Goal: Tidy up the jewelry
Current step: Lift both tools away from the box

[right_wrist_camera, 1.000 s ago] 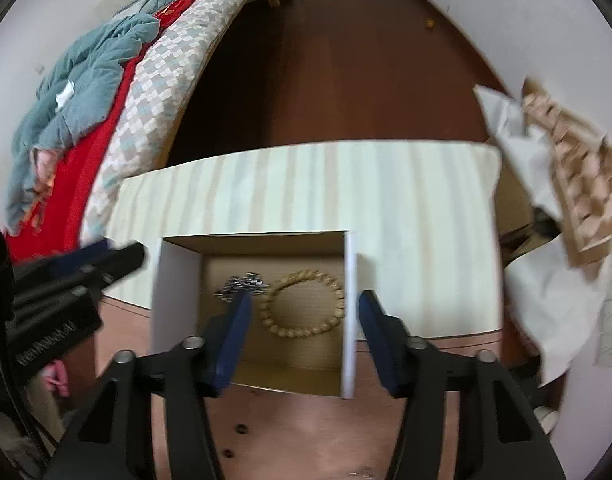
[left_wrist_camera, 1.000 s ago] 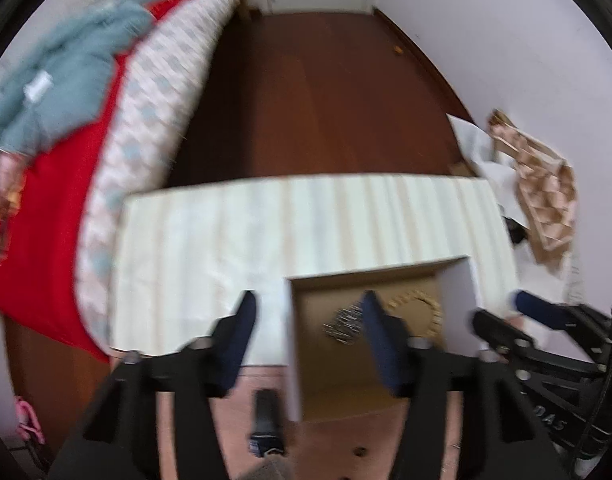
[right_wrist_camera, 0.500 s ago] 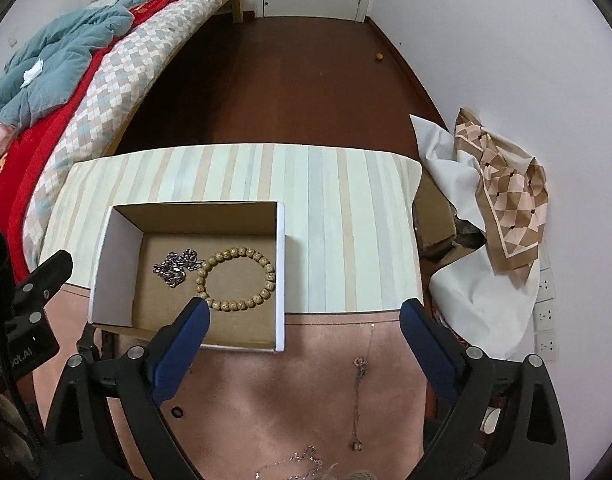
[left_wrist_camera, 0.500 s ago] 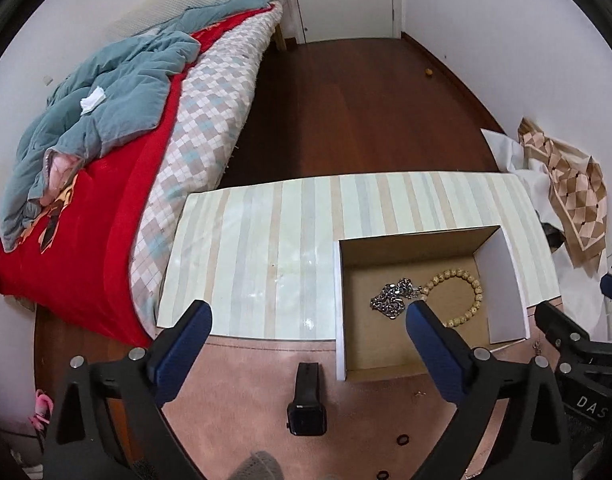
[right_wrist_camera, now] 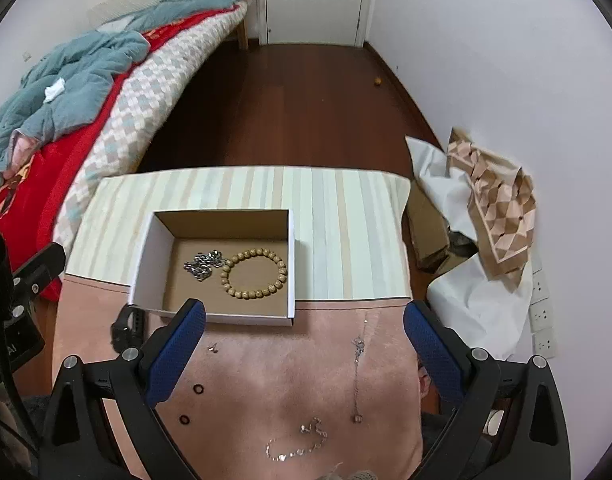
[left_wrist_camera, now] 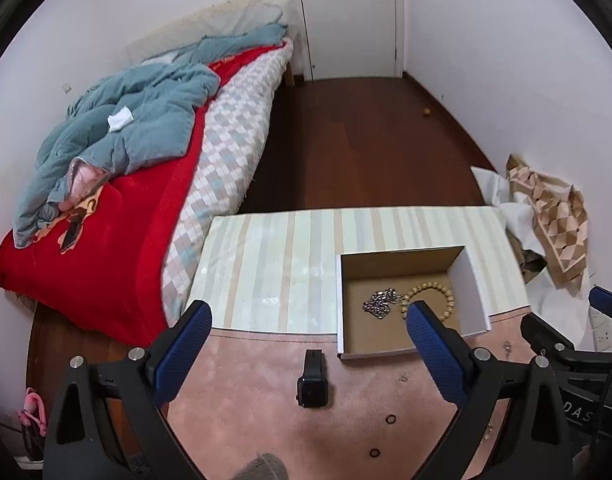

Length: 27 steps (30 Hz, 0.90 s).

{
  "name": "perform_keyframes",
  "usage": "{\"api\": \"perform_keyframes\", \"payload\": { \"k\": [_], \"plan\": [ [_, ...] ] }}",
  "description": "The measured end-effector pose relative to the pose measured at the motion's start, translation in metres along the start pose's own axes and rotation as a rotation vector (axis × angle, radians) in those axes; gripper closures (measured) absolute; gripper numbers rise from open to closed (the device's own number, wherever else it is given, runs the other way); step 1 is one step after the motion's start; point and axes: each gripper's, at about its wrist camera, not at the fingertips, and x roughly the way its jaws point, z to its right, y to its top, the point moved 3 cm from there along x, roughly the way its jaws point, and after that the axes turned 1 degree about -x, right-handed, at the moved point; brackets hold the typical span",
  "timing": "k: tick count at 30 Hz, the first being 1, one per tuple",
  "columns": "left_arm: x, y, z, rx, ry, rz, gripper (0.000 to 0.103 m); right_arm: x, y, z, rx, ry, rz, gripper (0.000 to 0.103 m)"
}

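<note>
Left hand-held gripper [left_wrist_camera: 306, 326] wide, nothing between the blue pads. Right hand-held gripper [right_wrist_camera: 304, 322] opening wide, also nothing inside. On pink cloth [right_wrist_camera: 266, 384] of the tabletop: thin chains [right_wrist_camera: 296, 446], small rings [right_wrist_camera: 198, 389], black watch [left_wrist_camera: 313, 380]. Farther, in open cardboard box [right_wrist_camera: 152, 258]: bead bracelet [right_wrist_camera: 253, 274] just beside silver chain [right_wrist_camera: 202, 265]. Beyond, a bed [left_wrist_camera: 118, 216] at left.

— Left tool [left_wrist_camera: 307, 316]?
— Black angular frame, two fingers faced with dimpled blue pads [left_wrist_camera: 184, 344], silver screw heads at the joints.
— Right tool [right_wrist_camera: 304, 318]?
— Same build (white lettering on its black housing, partly cut off).
</note>
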Motion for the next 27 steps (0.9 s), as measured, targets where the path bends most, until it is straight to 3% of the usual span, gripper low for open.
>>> {"api": "perform_keyframes", "payload": {
  "k": [9, 17, 21, 27],
  "plan": [
    [-0.058, -0.018, -0.014, -0.027, -0.029, 0.068, 0.004, -0.068, -0.018, -0.006, -0.004, -0.005, 0.111, 0.002],
    [-0.079, -0.041, -0.029, -0.070, 0.000, 0.056, 0.004, -0.099, -0.047, -0.002, 0.032, 0.048, 0.119, 0.002],
    [-0.069, -0.061, -0.035, -0.080, 0.037, 0.026, 0.004, -0.086, -0.076, 0.017, 0.090, 0.062, 0.062, 0.002],
    [-0.017, -0.112, -0.031, -0.094, 0.063, -0.114, 0.004, -0.013, -0.139, 0.047, 0.190, 0.075, -0.152, 0.006]
  ]
}}
